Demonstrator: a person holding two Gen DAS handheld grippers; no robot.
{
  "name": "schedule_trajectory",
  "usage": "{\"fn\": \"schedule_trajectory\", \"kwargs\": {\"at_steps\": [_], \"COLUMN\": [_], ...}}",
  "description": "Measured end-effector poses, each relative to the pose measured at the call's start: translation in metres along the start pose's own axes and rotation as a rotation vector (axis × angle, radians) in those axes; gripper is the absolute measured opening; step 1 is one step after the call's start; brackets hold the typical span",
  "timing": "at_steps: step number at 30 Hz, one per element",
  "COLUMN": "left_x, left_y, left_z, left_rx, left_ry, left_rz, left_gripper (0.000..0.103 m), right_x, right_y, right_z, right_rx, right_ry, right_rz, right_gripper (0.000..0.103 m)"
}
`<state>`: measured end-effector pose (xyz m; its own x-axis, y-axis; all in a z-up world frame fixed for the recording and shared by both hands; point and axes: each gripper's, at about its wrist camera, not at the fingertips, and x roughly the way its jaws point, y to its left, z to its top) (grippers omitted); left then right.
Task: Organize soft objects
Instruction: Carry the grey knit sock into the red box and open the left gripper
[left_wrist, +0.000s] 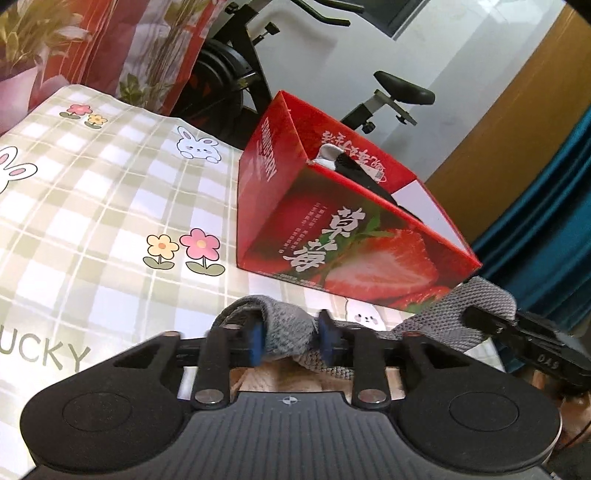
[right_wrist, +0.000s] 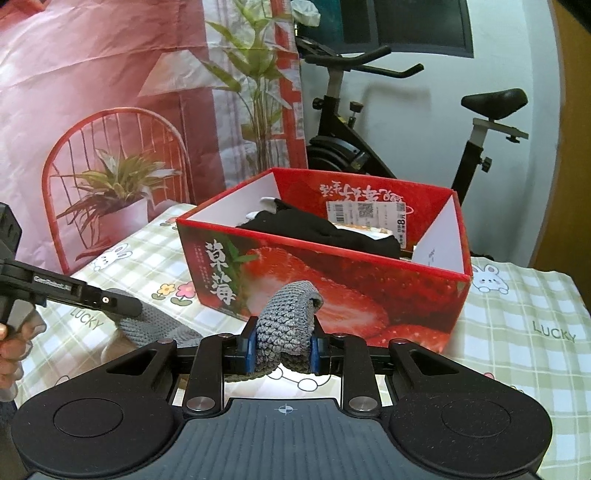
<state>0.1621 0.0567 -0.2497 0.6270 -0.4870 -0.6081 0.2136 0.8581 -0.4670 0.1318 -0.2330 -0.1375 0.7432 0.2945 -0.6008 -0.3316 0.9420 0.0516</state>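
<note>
Both grippers' fingers (left_wrist: 255, 341) are pinching the grey knit sock (left_wrist: 291, 332), one at each end. It is sagging limply, appearing light; gripping the ends is suiting it.

1. I see a black exercise bike (right_wrist: 369, 122) against a white wall (right_wrist: 424, 122), upper right.
2. A red printed backdrop (right_wrist: 110, 92) fills my upper left.
3. A teal curtain (left_wrist: 546, 229) hangs right.

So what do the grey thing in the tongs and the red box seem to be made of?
Grey thing: knitted fabric, probably yarn, matte; loop stitches show, and it folds limply between both tongs.
Box: printed cardboard, probably, slightly glossy; thin straight walls, white inside.
</note>
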Motion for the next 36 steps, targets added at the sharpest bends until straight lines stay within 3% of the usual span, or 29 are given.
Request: {"fn": "schedule_trajectory", "kwargs": {"at_steps": [6,13,20,28,36], "left_x": [-0.010,-0.043,-0.052,-0.036,-0.007], "left_y": [-0.008,-0.041,-0.076,-0.117,-0.135], "left_z": [0.006,0.033,0.054,0.091,0.115], "left_rx": [0.038,0.181,0.271,0.339,0.381], "left_ry": [-0.050,-0.171,-0.237,-0.293,-0.290], "left_rz": [0.038,0.043,0.033,0.010,0.034], "left_gripper": [0.018,0.018,0.018,0.018,0.018], "right_x": [-0.004,-0.015,-0.021,-0.025,-0.005], "right_y": [0.000,-0.002,-0.010,-0.040,-0.071], "right_z": [0.004,0.020,0.045,0.097,0.111], "right_rx": [-0.007,-0.014,-0.065,-0.108,-0.099], "right_ry": [-0.010,-0.066,-0.089,-0.135,-0.121], "right_rz": [0.003,-0.003,-0.035,-0.096,-0.137], "right_gripper": [0.023,0.023,0.023,0.023,0.023]}}
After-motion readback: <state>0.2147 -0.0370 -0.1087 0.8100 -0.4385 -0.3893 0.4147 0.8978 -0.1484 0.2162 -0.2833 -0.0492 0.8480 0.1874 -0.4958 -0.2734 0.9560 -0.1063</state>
